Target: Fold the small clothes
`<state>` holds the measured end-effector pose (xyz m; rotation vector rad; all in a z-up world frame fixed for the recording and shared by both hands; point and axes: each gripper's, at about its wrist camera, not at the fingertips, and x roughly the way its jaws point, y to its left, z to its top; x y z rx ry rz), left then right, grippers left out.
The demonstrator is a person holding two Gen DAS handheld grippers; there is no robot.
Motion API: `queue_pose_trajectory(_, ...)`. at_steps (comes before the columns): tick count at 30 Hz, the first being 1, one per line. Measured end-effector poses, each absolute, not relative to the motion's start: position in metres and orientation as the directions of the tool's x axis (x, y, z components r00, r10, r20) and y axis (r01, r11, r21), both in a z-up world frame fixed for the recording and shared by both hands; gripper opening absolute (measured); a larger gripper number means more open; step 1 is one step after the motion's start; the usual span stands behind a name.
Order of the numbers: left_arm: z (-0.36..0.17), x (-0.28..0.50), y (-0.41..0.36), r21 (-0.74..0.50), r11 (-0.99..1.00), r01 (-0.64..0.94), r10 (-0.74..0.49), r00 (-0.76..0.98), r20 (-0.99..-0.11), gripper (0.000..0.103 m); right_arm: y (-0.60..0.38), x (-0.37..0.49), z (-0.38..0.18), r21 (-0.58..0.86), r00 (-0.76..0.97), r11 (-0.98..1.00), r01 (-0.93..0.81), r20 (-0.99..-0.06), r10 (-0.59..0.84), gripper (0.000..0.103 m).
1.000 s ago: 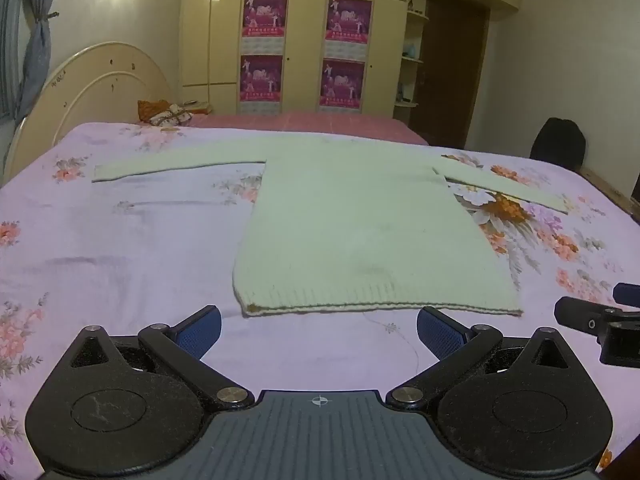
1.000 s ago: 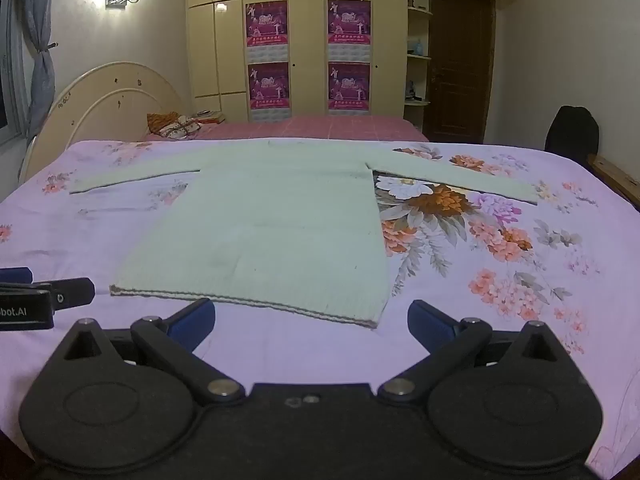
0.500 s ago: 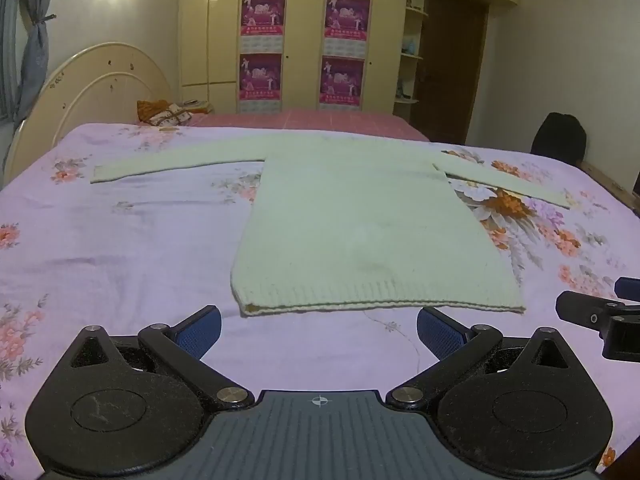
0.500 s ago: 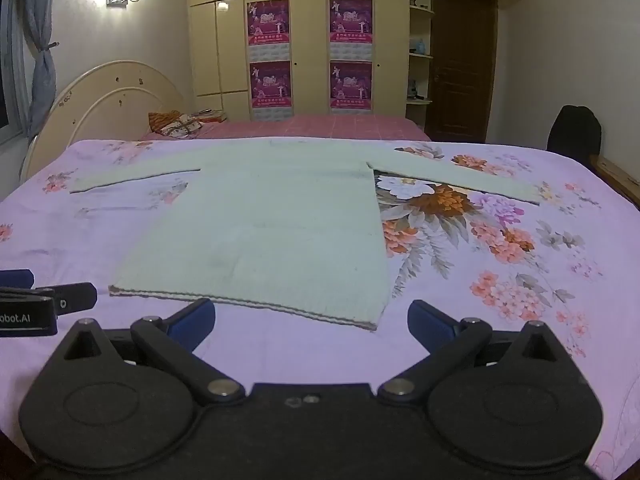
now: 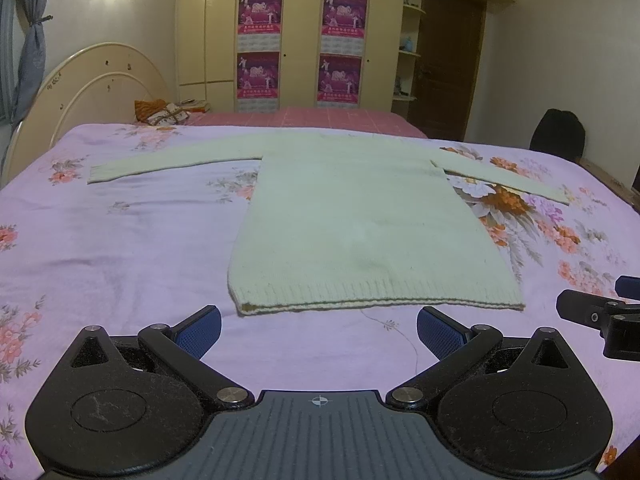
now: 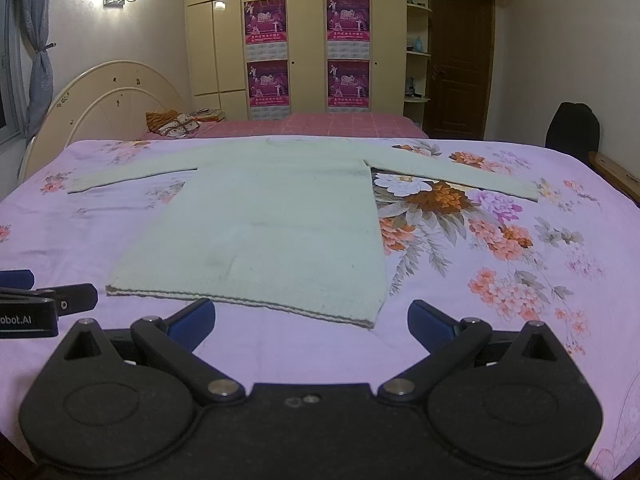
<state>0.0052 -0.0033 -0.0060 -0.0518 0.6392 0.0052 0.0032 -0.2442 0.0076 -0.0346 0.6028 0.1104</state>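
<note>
A pale green knitted sweater (image 5: pixel 360 220) (image 6: pixel 272 224) lies flat on the bed with both sleeves spread out sideways and its ribbed hem toward me. My left gripper (image 5: pixel 318 330) hovers open just short of the hem, near its left corner, with nothing between its blue pads. My right gripper (image 6: pixel 310 322) is open too, a little before the hem's right corner. Each gripper shows at the edge of the other's view: the right one (image 5: pixel 600 312), the left one (image 6: pixel 36 304).
The bed carries a lilac floral sheet (image 5: pixel 120 240) with a curved cream headboard (image 5: pixel 92 92) at the left. A second bed with a pink cover (image 5: pixel 312 116) and cushions stands behind. Wardrobes, a dark door and a black chair (image 5: pixel 558 132) line the far side.
Both grippers have edged slightly toward the sweater's hem, which sits a bit lower and nearer in each view. The sweater itself has not moved.
</note>
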Motion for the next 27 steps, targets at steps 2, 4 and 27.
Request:
queue_pose_trajectory(2, -0.0060, 0.0052, -0.0034, -0.046, 0.999, -0.021, -0.010, 0.802, -0.597, 0.103, -0.2441, 0.0027, 0.0073, 0.000, 0.818, 0.994, -0.114, -0.568, 0.093, 0.102)
queue_pose_trajectory(4, -0.0066, 0.0057, -0.0030, -0.046, 0.999, -0.023, -0.009, 0.802, -0.598, 0.103, -0.2449, 0.0028, 0.0071, 0.000, 0.817, 0.993, -0.114, -0.569, 0.094, 0.102)
queue_pose_trajectory(27, -0.0107, 0.0061, -0.0010, -0.043, 0.999, -0.022, -0.008, 0.799, -0.602, 0.103, -0.2445, 0.0042, 0.0074, 0.000, 0.819, 0.994, -0.108, -0.568, 0.089, 0.102)
